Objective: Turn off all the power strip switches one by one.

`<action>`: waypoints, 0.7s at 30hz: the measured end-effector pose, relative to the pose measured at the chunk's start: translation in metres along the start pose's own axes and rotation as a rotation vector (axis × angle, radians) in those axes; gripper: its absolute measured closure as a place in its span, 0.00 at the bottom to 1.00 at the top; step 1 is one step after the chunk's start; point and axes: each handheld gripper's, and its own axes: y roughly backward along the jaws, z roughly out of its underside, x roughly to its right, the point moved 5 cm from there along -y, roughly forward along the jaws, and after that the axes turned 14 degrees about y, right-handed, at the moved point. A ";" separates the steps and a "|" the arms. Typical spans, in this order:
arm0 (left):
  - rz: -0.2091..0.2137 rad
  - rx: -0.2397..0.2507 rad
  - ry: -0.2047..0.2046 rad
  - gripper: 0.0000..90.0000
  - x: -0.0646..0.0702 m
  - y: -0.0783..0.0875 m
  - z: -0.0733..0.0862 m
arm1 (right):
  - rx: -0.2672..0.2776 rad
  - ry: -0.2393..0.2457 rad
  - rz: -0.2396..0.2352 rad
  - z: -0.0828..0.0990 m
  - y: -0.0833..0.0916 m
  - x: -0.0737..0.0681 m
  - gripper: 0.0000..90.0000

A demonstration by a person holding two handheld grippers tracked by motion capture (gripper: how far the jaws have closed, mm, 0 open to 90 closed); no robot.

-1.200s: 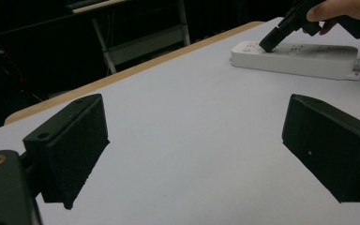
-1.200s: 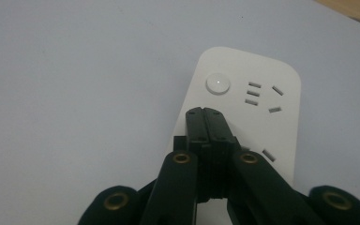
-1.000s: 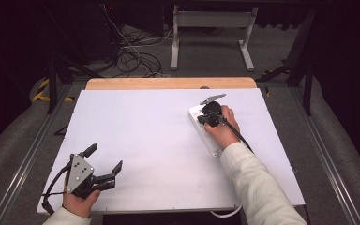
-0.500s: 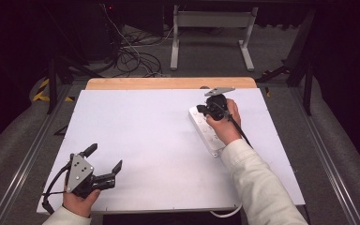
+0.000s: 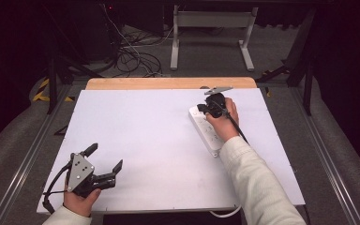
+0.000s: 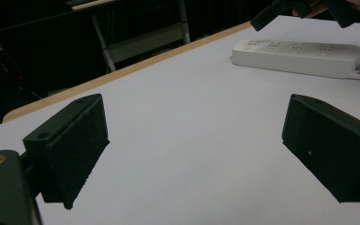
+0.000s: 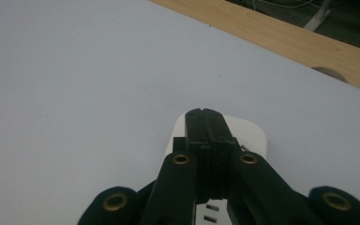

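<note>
The high view looks forward and down from above the near edge of the white-topped table [image 5: 168,140], while each gripper view sits close above it, all three sharing the long white plastic power strip [image 6: 300,56].

The power strip [image 5: 208,131] lies on the table [image 5: 159,136], right of centre toward the far edge. The right gripper [image 5: 205,108] sits over its far end. The left gripper [image 5: 104,159] is at the near left corner, well apart.
</note>
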 end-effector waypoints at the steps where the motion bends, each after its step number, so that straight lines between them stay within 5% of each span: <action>1: 0.000 0.000 -0.001 0.09 0.000 0.000 0.000 | 0.001 0.002 0.000 0.000 -0.002 -0.001 1.00; 21: 0.013 -0.002 0.004 0.09 -0.002 -0.001 0.000 | -0.054 -0.093 -0.024 0.009 -0.026 -0.001 1.00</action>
